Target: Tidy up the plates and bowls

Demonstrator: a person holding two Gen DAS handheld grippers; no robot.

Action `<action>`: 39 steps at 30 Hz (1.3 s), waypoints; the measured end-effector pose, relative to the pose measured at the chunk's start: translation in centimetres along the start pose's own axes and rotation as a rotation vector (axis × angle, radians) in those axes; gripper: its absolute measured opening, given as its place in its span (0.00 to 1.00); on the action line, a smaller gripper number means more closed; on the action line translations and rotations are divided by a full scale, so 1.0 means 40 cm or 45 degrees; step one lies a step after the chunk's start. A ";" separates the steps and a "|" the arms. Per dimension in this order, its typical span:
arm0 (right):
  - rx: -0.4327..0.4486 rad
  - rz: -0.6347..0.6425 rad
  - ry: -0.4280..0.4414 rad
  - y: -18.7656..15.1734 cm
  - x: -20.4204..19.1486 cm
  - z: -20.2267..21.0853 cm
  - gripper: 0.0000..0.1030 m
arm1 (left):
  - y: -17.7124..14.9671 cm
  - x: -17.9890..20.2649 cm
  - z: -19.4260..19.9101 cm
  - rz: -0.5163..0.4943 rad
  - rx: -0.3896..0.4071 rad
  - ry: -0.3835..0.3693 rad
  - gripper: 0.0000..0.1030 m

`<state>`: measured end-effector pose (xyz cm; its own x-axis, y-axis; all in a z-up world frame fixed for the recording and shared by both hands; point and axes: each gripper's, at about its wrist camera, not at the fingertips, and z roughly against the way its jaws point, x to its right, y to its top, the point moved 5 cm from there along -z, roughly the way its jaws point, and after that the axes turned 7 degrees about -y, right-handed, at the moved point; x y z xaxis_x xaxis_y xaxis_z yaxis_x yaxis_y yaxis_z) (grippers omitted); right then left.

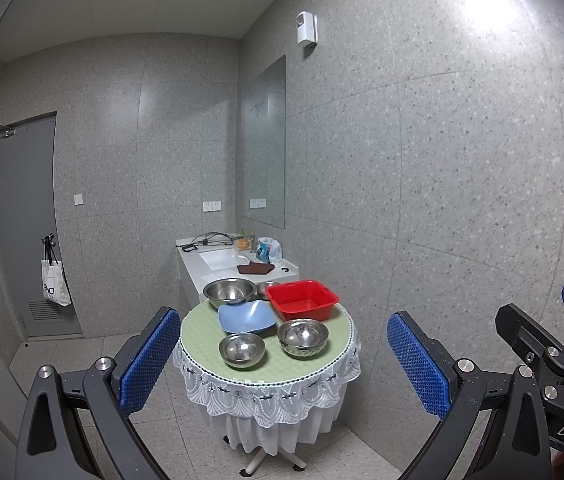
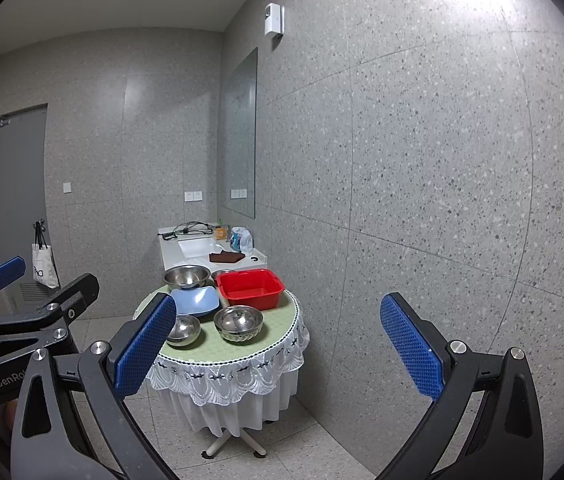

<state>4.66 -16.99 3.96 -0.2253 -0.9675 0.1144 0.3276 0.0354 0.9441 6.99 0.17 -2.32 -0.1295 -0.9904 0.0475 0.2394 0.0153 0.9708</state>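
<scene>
A small round table (image 1: 201, 328) with a green top and white lace skirt stands ahead by the wall. On it are a red square basin (image 1: 302, 299), a blue square plate (image 1: 246, 316), a large steel bowl (image 1: 229, 292), a small steel bowl (image 1: 267, 289) behind the basin, and two steel bowls in front (image 1: 241, 349) (image 1: 303, 337). The same set shows in the right wrist view: basin (image 2: 250, 288), plate (image 2: 195, 300), front bowls (image 2: 183, 330) (image 2: 238, 323). My left gripper (image 1: 282, 364) and right gripper (image 2: 277, 352) are open, empty and well short of the table.
A white sink counter (image 1: 205, 268) stands behind the table with cables, a brown cloth (image 1: 255, 268) and bottles. A mirror (image 1: 263, 144) hangs on the right wall. A grey door (image 1: 25, 220) with a hanging tote bag (image 1: 55, 284) is at the left. The floor is tiled.
</scene>
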 end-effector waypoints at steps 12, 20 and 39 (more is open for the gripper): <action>-0.005 -0.003 -0.002 -0.002 -0.005 -0.008 1.00 | 0.001 -0.001 -0.008 -0.004 -0.005 0.002 0.99; -0.007 -0.003 -0.001 -0.002 -0.006 -0.011 1.00 | -0.002 -0.004 -0.011 -0.005 -0.007 0.003 0.99; -0.007 -0.001 -0.003 0.000 -0.010 -0.012 1.00 | 0.004 -0.005 -0.013 -0.007 -0.007 0.005 0.99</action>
<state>5.18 -16.72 3.76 -0.2280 -0.9669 0.1143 0.3327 0.0330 0.9424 7.56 0.31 -2.30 -0.1272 -0.9910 0.0413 0.2439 0.0091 0.9697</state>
